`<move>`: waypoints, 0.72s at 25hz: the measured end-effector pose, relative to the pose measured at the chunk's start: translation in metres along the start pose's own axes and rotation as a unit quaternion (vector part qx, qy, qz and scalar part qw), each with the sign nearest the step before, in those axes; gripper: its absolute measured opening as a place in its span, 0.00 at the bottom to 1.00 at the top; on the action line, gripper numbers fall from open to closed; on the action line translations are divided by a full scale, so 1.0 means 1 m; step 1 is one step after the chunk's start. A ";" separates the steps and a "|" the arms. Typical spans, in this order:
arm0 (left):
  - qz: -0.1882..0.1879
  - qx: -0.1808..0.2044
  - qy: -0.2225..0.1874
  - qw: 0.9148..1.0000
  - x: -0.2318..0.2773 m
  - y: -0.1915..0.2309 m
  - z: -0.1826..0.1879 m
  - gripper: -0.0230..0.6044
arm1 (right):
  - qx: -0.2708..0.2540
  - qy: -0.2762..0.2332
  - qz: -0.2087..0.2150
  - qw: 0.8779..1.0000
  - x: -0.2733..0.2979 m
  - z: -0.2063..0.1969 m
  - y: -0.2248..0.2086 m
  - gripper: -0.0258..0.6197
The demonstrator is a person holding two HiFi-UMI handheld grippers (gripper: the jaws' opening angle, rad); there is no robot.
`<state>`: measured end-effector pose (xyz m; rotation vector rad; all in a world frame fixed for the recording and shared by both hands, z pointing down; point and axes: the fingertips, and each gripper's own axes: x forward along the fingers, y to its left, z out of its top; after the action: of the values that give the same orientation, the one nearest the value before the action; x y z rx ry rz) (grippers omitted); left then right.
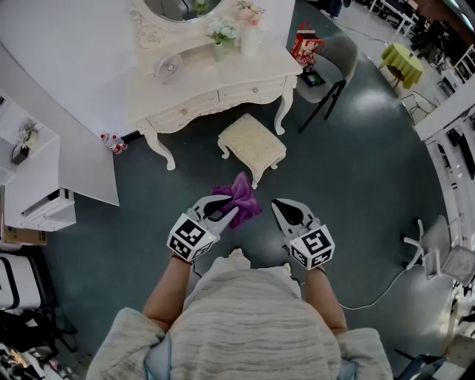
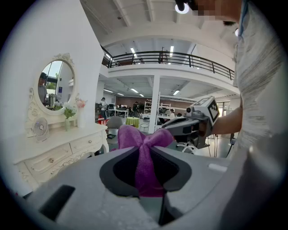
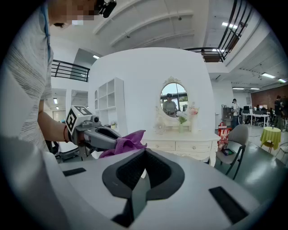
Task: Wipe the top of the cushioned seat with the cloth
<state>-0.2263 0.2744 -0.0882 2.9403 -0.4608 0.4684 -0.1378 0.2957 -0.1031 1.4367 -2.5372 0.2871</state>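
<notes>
Your left gripper (image 1: 225, 210) holds the purple cloth (image 1: 242, 197). Its fingers pinch one gathered fold of it, and the rest opens in a loose bunch just in front of the fingertips. In the left gripper view the fold runs straight down between the two dark pads, so the fingers are closed on the fabric.

Your right gripper (image 1: 285, 212) is beside the left one, at about the same height. Its fingers are pressed together and nothing is between them. Their tips point forward, near the right side of the cloth, with a small gap between them and the fabric.

The cushioned seat (image 1: 253, 144) stands on the dark floor (image 1: 356, 163) ahead of the left fingers, beyond the cloth. It is a cream stool with curved legs. You hold the cloth up in the air, so it is apart from the seat top.

Further ahead of the fingers, behind the seat, is the white dressing table (image 1: 215, 83) against the wall, with an oval mirror (image 1: 182, 7) on it and a small vase of flowers (image 1: 222, 31). A grey chair (image 1: 330, 63) stands to the right of this table, ahead of the right fingers and well apart from them.
</notes>
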 end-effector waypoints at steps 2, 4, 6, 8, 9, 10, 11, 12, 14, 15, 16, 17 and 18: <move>-0.005 -0.001 0.003 1.000 0.001 0.001 -0.002 0.16 | 0.000 0.000 0.000 1.000 0.003 0.000 0.000 0.05; -0.009 -0.001 0.005 1.000 0.000 0.003 -0.004 0.17 | 0.000 0.001 0.001 1.000 0.005 -0.001 0.002 0.05; -0.012 -0.001 0.007 1.000 -0.001 0.005 -0.005 0.17 | 0.000 0.002 0.002 1.000 0.008 -0.001 0.003 0.05; -0.014 -0.001 0.008 1.000 -0.001 0.006 -0.004 0.17 | -0.001 0.005 0.003 1.000 0.010 -0.001 0.004 0.05; -0.015 0.000 0.008 1.000 -0.002 0.007 -0.004 0.17 | -0.001 0.006 0.003 1.000 0.011 -0.001 0.004 0.05; -0.016 0.000 0.009 1.000 -0.002 0.008 -0.004 0.17 | -0.001 0.006 0.004 1.000 0.013 -0.001 0.005 0.05; -0.017 0.000 0.009 1.000 -0.003 0.009 -0.005 0.16 | 0.000 0.005 0.005 1.000 0.014 0.000 0.005 0.05; -0.018 -0.001 0.010 1.000 -0.004 0.010 -0.006 0.17 | 0.001 0.004 0.007 1.000 0.016 0.000 0.007 0.05; -0.019 -0.002 0.010 1.000 -0.007 0.012 -0.009 0.17 | 0.004 -0.004 0.014 1.000 0.019 0.003 0.010 0.05; -0.020 -0.002 0.010 1.000 -0.009 0.013 -0.010 0.16 | 0.006 -0.010 0.018 1.000 0.020 0.005 0.012 0.05; -0.021 -0.002 0.009 1.000 -0.010 0.015 -0.010 0.17 | 0.007 -0.017 0.021 1.000 0.022 0.007 0.013 0.05; -0.021 -0.002 0.008 1.000 -0.011 0.016 -0.011 0.17 | 0.009 -0.023 0.022 0.999 0.022 0.010 0.014 0.05; -0.021 -0.002 0.008 1.000 -0.013 0.018 -0.011 0.17 | 0.010 -0.029 0.021 0.999 0.023 0.013 0.014 0.05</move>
<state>-0.2464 0.2624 -0.0808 2.9341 -0.3973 0.4839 -0.1627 0.2805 -0.1102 1.4191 -2.6205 0.2835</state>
